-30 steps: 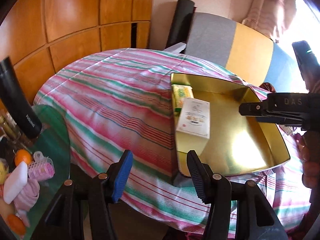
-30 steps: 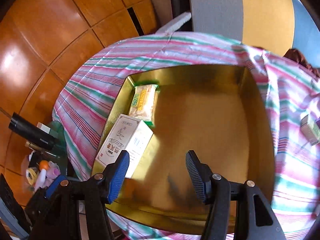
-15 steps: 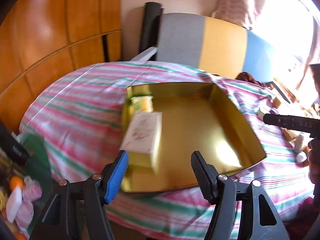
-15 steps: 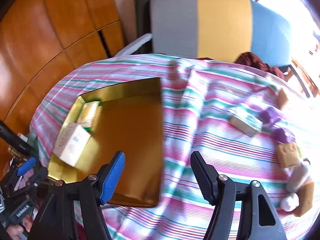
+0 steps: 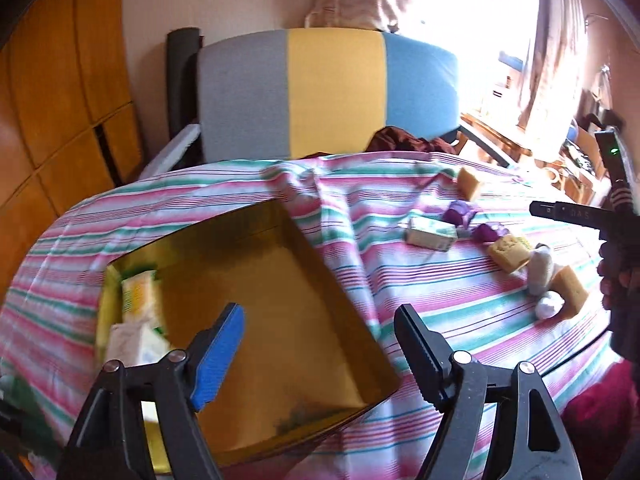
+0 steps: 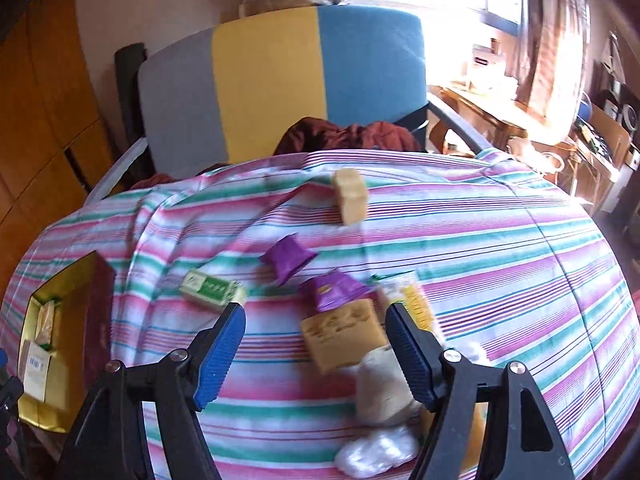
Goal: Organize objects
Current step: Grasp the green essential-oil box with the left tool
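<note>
- Striped pink, green and white cloth (image 6: 480, 240) covers the table you work over, with a grey, yellow and blue chair back (image 5: 328, 88) behind it and wood panelling to one side.
- Your target, the shallow gold metal tray (image 5: 320, 272), sits on the cloth toward the panelling side; most of its floor is bare.
- Two things already lie along the tray's far wall: a yellow-green packet (image 5: 140, 296) and, just beside it, a white printed carton (image 5: 132, 344). I'd judge that as the part done, a small part.
- What is left lies in a loose cluster well apart from the tray:
  - a green and white flat box (image 6: 210, 290), nearest the tray;
  - a tan embossed soap block (image 6: 344, 334), touching a purple wrapped piece (image 6: 336, 290);
  - a second purple wrapped piece (image 6: 286, 260) and a pale tan block (image 6: 351, 196) farther back;
  - a cream bottle-like thing (image 6: 380, 392), a white crinkled wrapper (image 6: 376, 454) and a yellow-edged packet (image 6: 412, 300), half hidden.
- Your right gripper (image 6: 312, 354) hangs over this cluster, jaws opening, nothing pinched; the soap block shows in the gap beneath.
- Your left gripper (image 5: 318, 354) is above the tray's near corner, jaws opening too and empty.
</note>
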The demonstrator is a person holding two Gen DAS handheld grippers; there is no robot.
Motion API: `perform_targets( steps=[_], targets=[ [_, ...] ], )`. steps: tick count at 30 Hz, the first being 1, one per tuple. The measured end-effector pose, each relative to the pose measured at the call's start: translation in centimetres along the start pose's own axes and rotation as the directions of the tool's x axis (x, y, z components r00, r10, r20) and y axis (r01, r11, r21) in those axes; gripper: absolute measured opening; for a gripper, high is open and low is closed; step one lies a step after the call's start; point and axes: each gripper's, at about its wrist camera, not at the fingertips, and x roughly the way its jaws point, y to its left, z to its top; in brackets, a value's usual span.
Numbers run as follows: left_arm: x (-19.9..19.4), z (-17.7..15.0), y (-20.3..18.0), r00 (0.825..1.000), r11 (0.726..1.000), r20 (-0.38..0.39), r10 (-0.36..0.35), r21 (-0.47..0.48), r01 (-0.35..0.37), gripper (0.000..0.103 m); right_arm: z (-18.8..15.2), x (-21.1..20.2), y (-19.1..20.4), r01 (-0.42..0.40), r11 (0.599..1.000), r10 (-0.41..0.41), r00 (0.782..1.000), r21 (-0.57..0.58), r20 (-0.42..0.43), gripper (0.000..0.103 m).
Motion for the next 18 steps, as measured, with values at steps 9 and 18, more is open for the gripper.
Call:
perform_targets(
  steps=[9,18],
  targets=[
    [6.9,3.6,-7.7,0.996,0.990,-0.076,-0.053,0.128,0.062,0.078,-0.7,-0.2,-6.6,-0.084,0.961,0.059,0.993,0.265,0.100,0.077],
    [16.0,5.8,-11.7,0.980,0.989,-0.189,-0.064,0.117,0.088,0.089,-1.2,1.6,-7.0,-0.135,0.942,0.139,0.990,0.308,0.009,0.077]
  ],
)
